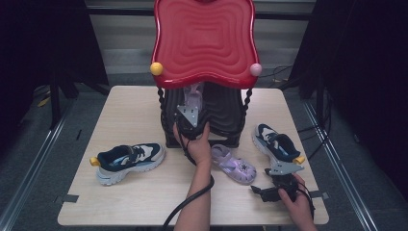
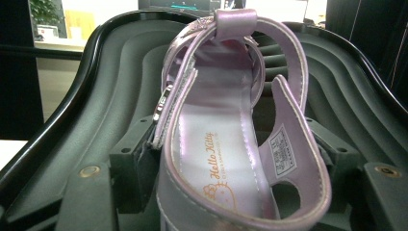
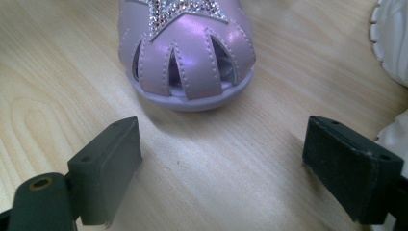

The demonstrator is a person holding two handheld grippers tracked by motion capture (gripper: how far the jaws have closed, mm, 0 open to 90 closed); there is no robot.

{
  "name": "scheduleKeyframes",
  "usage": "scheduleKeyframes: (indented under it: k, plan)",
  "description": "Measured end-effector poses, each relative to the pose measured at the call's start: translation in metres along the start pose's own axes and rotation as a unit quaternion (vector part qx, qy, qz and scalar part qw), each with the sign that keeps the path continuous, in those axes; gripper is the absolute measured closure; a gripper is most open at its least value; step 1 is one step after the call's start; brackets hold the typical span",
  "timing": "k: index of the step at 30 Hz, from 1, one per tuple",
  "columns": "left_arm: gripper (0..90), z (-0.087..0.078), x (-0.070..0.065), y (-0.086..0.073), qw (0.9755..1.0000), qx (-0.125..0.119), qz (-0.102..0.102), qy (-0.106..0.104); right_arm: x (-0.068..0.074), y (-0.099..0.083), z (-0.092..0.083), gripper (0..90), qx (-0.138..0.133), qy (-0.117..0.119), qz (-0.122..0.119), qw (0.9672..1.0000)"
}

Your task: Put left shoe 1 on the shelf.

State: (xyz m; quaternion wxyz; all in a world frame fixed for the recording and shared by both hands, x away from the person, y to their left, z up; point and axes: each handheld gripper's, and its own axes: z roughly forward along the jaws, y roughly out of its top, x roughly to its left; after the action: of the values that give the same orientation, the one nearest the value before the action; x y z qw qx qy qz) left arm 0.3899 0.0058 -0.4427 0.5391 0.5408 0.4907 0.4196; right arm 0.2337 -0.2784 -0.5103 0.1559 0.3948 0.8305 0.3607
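Note:
A purple sandal (image 1: 194,94) lies on the black lower shelf (image 1: 223,115) of a shoe rack, under its red top shelf (image 1: 204,38). My left gripper (image 1: 192,113) reaches in from the front. In the left gripper view the sandal's (image 2: 231,144) heel sits between the jaws. The left pad (image 2: 144,178) stands right beside its strap, and the grip looks loose, so the gripper reads as open. The matching sandal (image 1: 234,164) rests on the table. My right gripper (image 1: 269,187) hovers open just short of its toe (image 3: 187,57), with bare wood between the pads (image 3: 108,163).
A navy-and-white sneaker (image 1: 129,161) lies at the table's left. Its pair (image 1: 275,143) is at the right, close to my right gripper, with the white sole (image 3: 392,38) at that view's edge. The rack stands at the table's back middle.

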Motion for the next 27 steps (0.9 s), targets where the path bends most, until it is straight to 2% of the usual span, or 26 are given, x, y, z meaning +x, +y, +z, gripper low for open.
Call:
scheduleKeyframes:
  k: [4, 12, 20, 27]
  plan:
    - [29.0, 0.0, -0.001, 0.0, 1.0, 0.0, -0.004, -0.001, 0.0, 0.0, 0.0, 12.6, 0.0, 0.0, 0.0, 1.0]
    - [25.7, -0.002, -0.001, 0.001, 1.0, 0.005, 0.001, -0.005, 0.0, 0.0, 0.0, 12.6, 0.0, 0.0, 0.0, 1.0]
    - [18.1, -0.004, 0.001, 0.002, 0.9998, 0.001, -0.002, -0.02, 0.0, 0.0, 0.0, 12.6, 0.0, 0.0, 0.0, 1.0]
    - [16.2, -0.01, 0.001, 0.003, 0.9994, 0.003, -0.004, -0.034, 0.0, 0.0, 0.0, 12.6, 0.0, 0.0, 0.0, 1.0]
